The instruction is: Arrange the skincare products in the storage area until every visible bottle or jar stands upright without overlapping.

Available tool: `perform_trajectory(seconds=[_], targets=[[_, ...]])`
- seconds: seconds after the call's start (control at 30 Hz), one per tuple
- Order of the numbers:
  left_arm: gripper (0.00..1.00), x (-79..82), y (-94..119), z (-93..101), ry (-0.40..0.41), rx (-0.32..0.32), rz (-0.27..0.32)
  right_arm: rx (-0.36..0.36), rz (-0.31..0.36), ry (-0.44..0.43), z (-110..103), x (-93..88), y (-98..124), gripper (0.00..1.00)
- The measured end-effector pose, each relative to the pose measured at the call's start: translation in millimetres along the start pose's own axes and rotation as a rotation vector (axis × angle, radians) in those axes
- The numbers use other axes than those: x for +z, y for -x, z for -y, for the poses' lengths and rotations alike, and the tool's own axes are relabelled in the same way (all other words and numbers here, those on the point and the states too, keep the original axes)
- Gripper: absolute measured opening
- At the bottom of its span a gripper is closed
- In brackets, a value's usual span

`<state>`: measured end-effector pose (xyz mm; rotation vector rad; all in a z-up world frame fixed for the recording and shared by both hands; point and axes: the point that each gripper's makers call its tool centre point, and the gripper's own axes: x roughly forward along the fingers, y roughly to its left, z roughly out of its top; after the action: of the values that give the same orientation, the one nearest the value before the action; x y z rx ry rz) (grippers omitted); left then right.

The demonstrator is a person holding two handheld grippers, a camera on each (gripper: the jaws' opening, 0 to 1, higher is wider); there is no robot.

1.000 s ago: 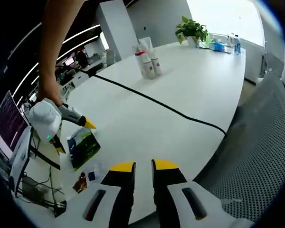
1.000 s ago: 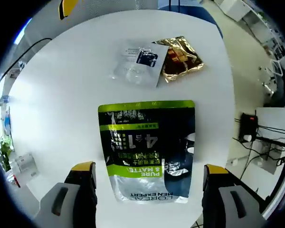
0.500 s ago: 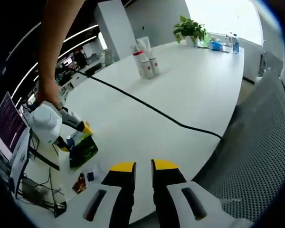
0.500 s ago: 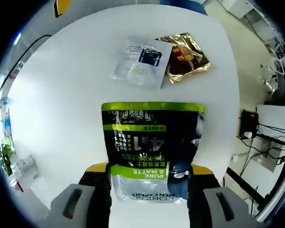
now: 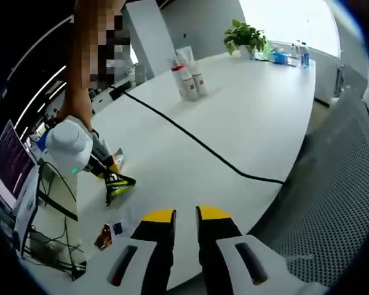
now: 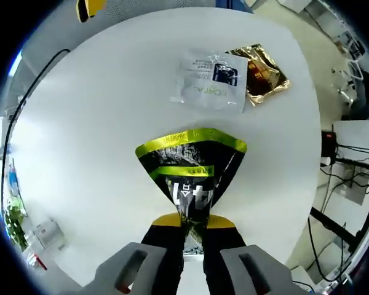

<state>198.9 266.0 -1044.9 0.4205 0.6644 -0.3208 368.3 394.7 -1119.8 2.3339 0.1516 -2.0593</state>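
Note:
In the right gripper view my right gripper (image 6: pixel 193 223) is shut on the lower end of a black-and-green skincare pouch (image 6: pixel 194 168), which hangs crumpled above the white table (image 6: pixel 98 141). A clear sachet (image 6: pixel 210 89) and a gold sachet (image 6: pixel 262 75) lie flat beyond it. In the left gripper view my left gripper (image 5: pixel 185 216) is shut with nothing in it, near the table's edge. The right gripper (image 5: pixel 111 170) holds the pouch (image 5: pixel 119 183) up at the left, with the two small sachets (image 5: pixel 110 232) below. Several white bottles (image 5: pixel 187 78) stand upright at the far side.
A black cable (image 5: pixel 197 141) crosses the table. A potted plant (image 5: pixel 245 38) and water bottles (image 5: pixel 300 54) stand at the far end. A mesh chair (image 5: pixel 338 203) is at the right. Monitors and cables (image 5: pixel 15 184) sit past the left edge.
My right gripper has gone from open around the pouch to shut on its end, and has lifted it off the table, folding it. The left gripper has stayed in place.

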Motion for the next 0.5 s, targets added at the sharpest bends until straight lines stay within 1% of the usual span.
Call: perform_trajectory(seconds=[0.07, 0.1, 0.2, 0.23, 0.27, 0.3, 0.33, 0.43, 0.47, 0.5], targets=[[0.10, 0.3, 0.2, 0.3, 0.003, -0.003, 0.000, -0.052, 0.036, -0.033, -1.2, 7.5, 2.5, 0.00], [0.10, 0.0, 0.0, 0.8, 0.001, -0.005, -0.001, -0.087, 0.033, -0.052, -3.1, 10.0, 4.8, 0.00], [0.10, 0.5, -0.1, 2.0, -0.002, -0.010, 0.001, -0.150, 0.049, -0.086, -10.7, 21.3, 11.8, 0.00], [0.10, 0.7, 0.1, 2.1, -0.001, -0.011, 0.002, -0.183, 0.059, -0.099, -15.7, 27.6, 17.6, 0.00], [0.10, 0.8, 0.0, 2.4, 0.004, -0.015, 0.004, -0.198, 0.056, -0.102, -20.0, 30.5, 21.3, 0.00], [0.10, 0.7, 0.2, 2.5, 0.009, -0.017, 0.003, -0.229, 0.056, -0.112, -21.7, 33.0, 26.2, 0.00], [0.10, 1.7, 0.9, 2.1, 0.012, -0.018, 0.008, -0.260, 0.063, -0.144, -26.6, 38.4, 33.8, 0.00], [0.10, 6.9, 2.8, 1.3, 0.025, -0.019, 0.037, -0.329, 0.070, -0.196, -40.5, 48.6, 54.2, 0.00], [0.10, 9.1, 3.5, 0.2, 0.032, -0.017, 0.051, -0.363, 0.074, -0.236, -46.3, 51.3, 63.3, 0.00], [0.11, 16.1, 5.1, -3.7, 0.065, -0.002, 0.092, -0.380, 0.075, -0.263, -51.0, 52.6, 69.2, 0.00]])
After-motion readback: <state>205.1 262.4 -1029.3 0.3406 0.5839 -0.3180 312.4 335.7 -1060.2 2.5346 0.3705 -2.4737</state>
